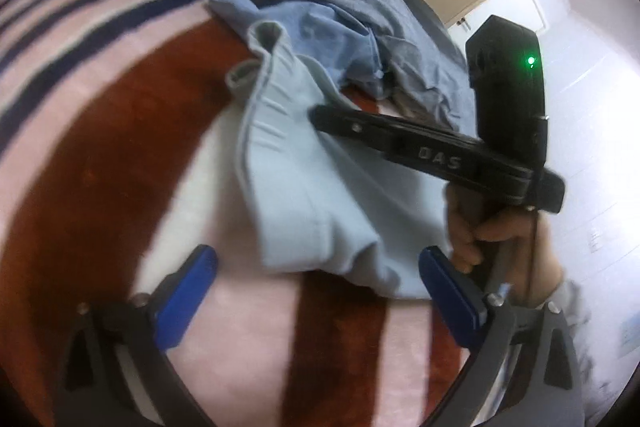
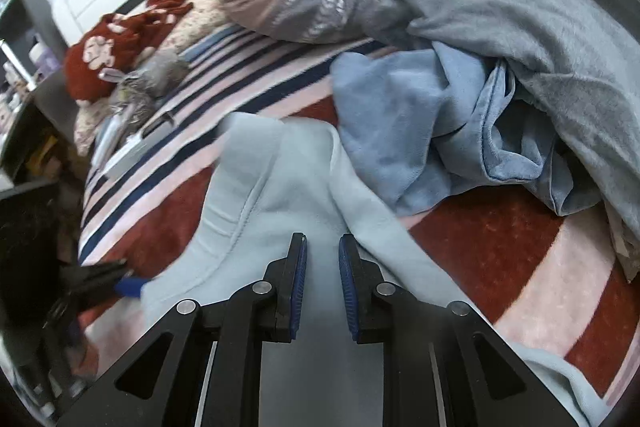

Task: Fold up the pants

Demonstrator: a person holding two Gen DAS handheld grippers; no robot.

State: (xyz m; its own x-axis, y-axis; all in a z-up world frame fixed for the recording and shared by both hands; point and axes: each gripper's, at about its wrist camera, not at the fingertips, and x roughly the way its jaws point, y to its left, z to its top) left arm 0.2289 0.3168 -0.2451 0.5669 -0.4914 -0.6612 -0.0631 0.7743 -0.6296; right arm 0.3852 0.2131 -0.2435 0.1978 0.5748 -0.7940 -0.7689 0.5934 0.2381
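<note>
Pale blue fleece pants (image 2: 276, 187) lie bunched on the red, pink and navy striped blanket (image 1: 100, 131); the left gripper (image 1: 316, 287), jaws wide apart and empty, waits near their hem, apparently after release, while the nearly closed right gripper (image 2: 323, 259) appears to pinch a raised fold, probably for carrying over.

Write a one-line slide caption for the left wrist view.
Left gripper open above pale blue pants on a striped blanket; right gripper reaches over them.

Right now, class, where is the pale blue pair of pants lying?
The pale blue pants lie mid-frame in both views on the red, pink and navy striped blanket, left of the crumpled darker blue garment.
</note>
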